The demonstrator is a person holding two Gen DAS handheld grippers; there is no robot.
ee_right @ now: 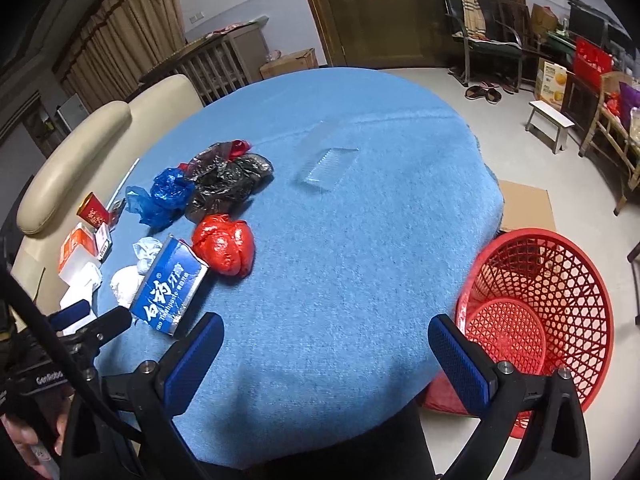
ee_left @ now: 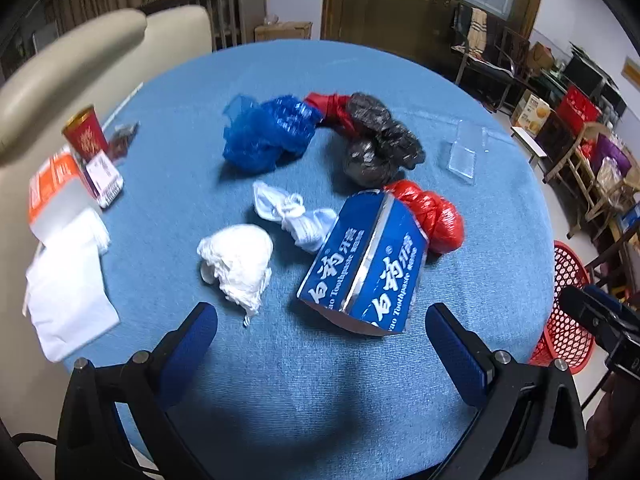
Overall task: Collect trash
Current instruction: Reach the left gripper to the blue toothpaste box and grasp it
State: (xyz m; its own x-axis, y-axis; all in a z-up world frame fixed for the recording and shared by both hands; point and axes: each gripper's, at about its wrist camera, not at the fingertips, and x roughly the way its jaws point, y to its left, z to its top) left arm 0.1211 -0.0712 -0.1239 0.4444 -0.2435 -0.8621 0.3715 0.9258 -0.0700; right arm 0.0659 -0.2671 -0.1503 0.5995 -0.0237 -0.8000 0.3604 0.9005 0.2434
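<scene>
Trash lies on a round blue-clothed table (ee_left: 304,392). A blue toothpaste box (ee_left: 366,266) sits just beyond my open left gripper (ee_left: 320,344), with a crumpled white tissue (ee_left: 238,260) and a knotted white bag (ee_left: 294,214) to its left. Farther off lie a red bag (ee_left: 436,216), a black bag (ee_left: 378,140) and a blue bag (ee_left: 268,132). My right gripper (ee_right: 326,354) hangs open and empty over the table's near edge; the toothpaste box (ee_right: 170,292) and red bag (ee_right: 224,244) are to its left. A red mesh basket (ee_right: 536,308) stands on the floor at right.
A clear plastic piece (ee_right: 326,168) lies mid-table. At the left edge are a red cup (ee_left: 86,132), an orange-white box (ee_left: 54,192), a small box (ee_left: 105,176) and white paper (ee_left: 70,284). A cream sofa (ee_left: 80,60) stands beyond. Cardboard (ee_right: 524,208) lies by the basket.
</scene>
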